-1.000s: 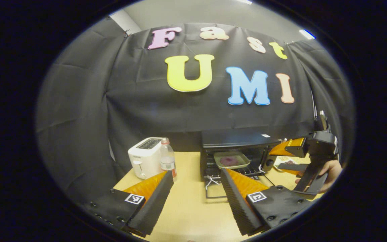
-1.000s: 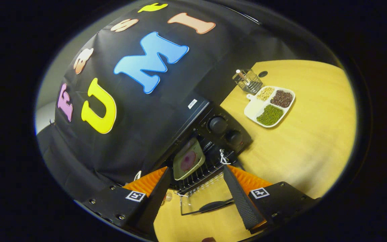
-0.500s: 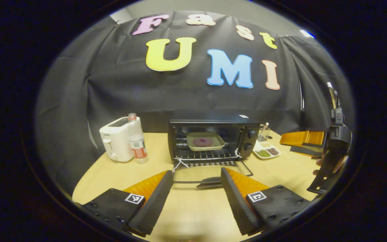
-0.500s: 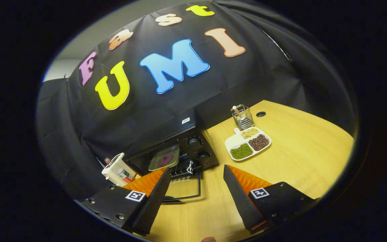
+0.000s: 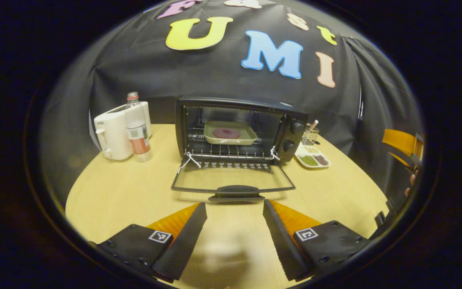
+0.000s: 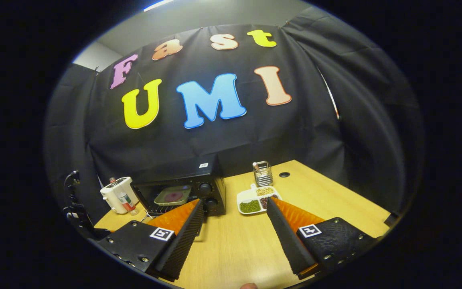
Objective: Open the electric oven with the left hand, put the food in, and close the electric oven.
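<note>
In the left gripper view the oven stood at twelve o'clock on the table, straight ahead of the left gripper. Its door hung fully down, lying flat toward the camera, with the dark handle at the near edge, just beyond the fingertips. The left gripper was spread wide and held nothing; only bare tabletop lay between its two fingers. Inside the oven, a shallow tray sat on the wire rack, and a round reddish piece of food lay in the middle of that tray. Two knobs showed on the oven's right panel. At ten o'clock a white toaster stood with a bottle just in front of it, the two close together or touching. At two o'clock a divided dish of beans lay beside the oven, with a wire holder behind it. At three o'clock, part of the other gripper showed at the edge.

In the right gripper view the right gripper was also spread wide and empty, well back from the oven, which lay at about ten o'clock beyond the left finger. The tray with the food was visible inside. The divided dish lay at twelve o'clock, between the fingertips and farther off.
</note>
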Demonstrator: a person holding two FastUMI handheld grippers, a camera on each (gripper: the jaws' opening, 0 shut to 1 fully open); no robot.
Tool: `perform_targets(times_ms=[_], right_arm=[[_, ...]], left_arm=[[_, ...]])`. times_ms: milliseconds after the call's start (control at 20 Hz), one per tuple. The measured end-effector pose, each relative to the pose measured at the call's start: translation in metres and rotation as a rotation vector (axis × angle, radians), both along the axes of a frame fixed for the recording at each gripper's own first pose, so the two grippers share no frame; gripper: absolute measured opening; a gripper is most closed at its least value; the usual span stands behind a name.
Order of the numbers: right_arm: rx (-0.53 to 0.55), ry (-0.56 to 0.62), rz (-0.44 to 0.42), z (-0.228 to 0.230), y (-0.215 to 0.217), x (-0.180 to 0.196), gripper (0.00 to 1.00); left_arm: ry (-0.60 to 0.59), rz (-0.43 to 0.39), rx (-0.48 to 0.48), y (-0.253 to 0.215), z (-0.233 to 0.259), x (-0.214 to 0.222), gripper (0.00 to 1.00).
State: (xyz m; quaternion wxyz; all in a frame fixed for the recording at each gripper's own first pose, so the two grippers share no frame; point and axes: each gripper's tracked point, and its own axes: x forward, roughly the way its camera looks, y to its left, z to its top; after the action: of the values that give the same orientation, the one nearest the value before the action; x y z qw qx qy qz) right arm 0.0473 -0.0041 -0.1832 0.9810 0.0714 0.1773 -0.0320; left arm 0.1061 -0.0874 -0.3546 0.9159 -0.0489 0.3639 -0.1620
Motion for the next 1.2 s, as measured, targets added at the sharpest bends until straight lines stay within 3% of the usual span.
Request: perform_targets(times_ms=[200, 350, 550, 800, 850, 900, 950, 1000, 1050, 1100, 1150, 1200], right_arm=[[-0.124, -0.043, -0.022, 0.023, -0.02, -0.013, 0.97], [-0.192, -0.066, -0.035, 0.038, -0.028, -0.019, 0.97], [-0.198, -0.063, -0.079, 0.046, -0.039, -0.028, 0.97], [-0.21, -0.043, -0.125, 0.046, -0.052, -0.039, 0.97], [-0.217, -0.042, -0.131, 0.046, -0.055, -0.041, 0.97], [-0.225, -0.04, -0.134, 0.045, -0.057, -0.042, 0.98], [-0.228, -0.034, -0.134, 0.045, -0.057, -0.043, 0.98], [-0.227, -0.035, -0.134, 0.046, -0.056, -0.044, 0.98], [-0.226, -0.038, -0.133, 0.047, -0.056, -0.044, 0.98], [-0.225, -0.038, -0.129, 0.048, -0.055, -0.045, 0.98], [-0.223, -0.036, -0.119, 0.047, -0.053, -0.044, 0.98], [-0.225, -0.032, -0.107, 0.047, -0.051, -0.043, 0.98]], left_arm=[[0.066, -0.041, 0.034, -0.015, -0.035, 0.002, 1.0], [0.1, -0.045, 0.043, -0.022, -0.05, 0.008, 0.96], [0.124, -0.043, 0.06, -0.027, -0.066, 0.016, 1.0], [0.119, -0.03, 0.101, -0.023, -0.083, 0.03, 0.93], [0.109, -0.035, 0.112, -0.024, -0.085, 0.034, 0.97], [0.108, -0.033, 0.126, -0.022, -0.086, 0.033, 1.0], [0.091, -0.033, 0.137, -0.023, -0.084, 0.035, 0.93], [0.082, -0.033, 0.148, -0.023, -0.086, 0.034, 1.0], [0.062, -0.027, 0.146, -0.023, -0.085, 0.037, 0.92], [0.063, -0.02, 0.148, -0.023, -0.085, 0.036, 0.96], [0.055, -0.014, 0.147, -0.023, -0.084, 0.038, 0.92], [0.061, -0.007, 0.147, -0.023, -0.084, 0.037, 0.94]])
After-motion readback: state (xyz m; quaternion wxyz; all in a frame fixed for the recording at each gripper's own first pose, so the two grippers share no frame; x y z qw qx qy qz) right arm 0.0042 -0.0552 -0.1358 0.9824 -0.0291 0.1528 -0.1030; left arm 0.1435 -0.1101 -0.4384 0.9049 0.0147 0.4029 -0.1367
